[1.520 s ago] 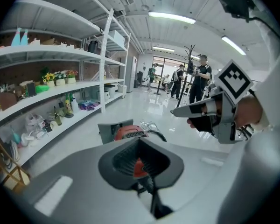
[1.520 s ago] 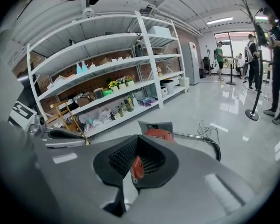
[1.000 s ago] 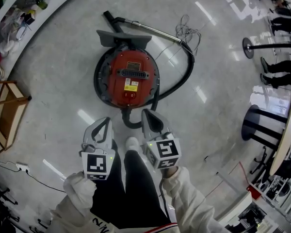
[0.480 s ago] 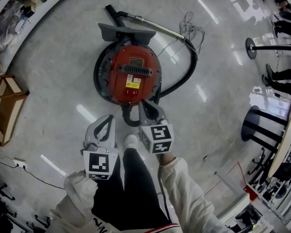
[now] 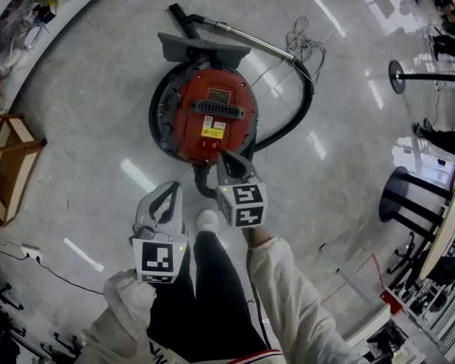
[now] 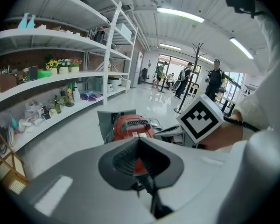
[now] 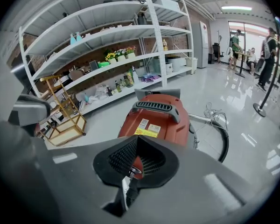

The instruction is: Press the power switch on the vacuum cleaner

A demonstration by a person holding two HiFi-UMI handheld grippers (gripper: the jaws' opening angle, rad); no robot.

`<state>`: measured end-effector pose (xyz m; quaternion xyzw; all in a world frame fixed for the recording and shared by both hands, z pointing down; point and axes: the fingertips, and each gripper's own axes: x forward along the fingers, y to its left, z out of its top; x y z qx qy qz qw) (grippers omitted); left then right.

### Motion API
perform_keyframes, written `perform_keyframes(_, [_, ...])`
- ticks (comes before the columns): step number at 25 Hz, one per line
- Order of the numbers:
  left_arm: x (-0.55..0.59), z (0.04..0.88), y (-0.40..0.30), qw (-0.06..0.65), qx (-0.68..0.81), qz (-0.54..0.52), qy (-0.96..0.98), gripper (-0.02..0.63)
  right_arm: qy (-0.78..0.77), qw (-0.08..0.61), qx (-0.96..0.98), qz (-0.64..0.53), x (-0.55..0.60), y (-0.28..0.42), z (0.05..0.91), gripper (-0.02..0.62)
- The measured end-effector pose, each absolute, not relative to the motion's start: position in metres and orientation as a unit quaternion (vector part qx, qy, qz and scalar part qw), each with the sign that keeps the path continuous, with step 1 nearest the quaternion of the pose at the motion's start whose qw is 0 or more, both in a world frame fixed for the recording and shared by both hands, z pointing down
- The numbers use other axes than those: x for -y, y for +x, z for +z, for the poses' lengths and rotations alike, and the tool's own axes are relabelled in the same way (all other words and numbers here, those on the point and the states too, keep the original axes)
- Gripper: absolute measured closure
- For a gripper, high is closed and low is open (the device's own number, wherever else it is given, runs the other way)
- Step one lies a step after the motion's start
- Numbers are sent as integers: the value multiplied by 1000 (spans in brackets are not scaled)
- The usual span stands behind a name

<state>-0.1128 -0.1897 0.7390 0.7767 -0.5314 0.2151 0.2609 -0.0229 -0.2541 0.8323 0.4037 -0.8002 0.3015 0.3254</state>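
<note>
Right tongs: jaws closed tip to tip, nothing between them. The tips are poised over the near edge of the vacuum cleaner, close beside the power switch; I cannot confirm contact. Left tongs: likewise closed and empty, held back by my leg, apart from the machine.

Location: the vacuum cleaner stands on the floor directly ahead of me. It is a round red canister, with its hose looping round on the right. The switch is a small red button on the top face, on the side nearest me, below the yellow label.

Assessment: the shell looks like rigid plastic, broad and low, and probably heavy enough to stay put under a press. No grasp is needed; the closed tips should serve as a blunt pusher, straight down on the button's centre. On this glossy floor a slanted push might slide the canister.
</note>
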Motion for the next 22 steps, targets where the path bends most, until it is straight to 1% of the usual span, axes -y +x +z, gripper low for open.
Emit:
perform_keyframes(8, [189,745,-118,271,534,217,771,606,392,356,791,306,250,-22,856,594])
perform_keyframes(22, [190,750,-126,279,535,219,767,606,395,367,783,311,253,-21,866,594])
